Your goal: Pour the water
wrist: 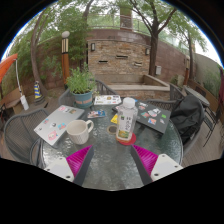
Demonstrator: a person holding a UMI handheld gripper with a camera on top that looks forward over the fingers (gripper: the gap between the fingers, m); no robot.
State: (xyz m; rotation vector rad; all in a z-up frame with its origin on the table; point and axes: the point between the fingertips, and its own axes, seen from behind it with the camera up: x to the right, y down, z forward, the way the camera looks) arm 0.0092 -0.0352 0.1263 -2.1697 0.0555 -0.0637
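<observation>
Glass tabletop [100, 160] carries a bottle [125, 122] mid-table, just ahead of the wide, empty jaws, with a mug [78, 131] near its left, seemingly lined up for grasping then pouring.

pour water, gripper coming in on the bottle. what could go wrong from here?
1. The bottle stands tall and narrow just ahead of the open gripper; an off-centre finger could tip it.
2. Papers lie beside the white mug, so spilled water would likely wet them.
3. The glass table looks slick; the mug may slide if bumped.
</observation>
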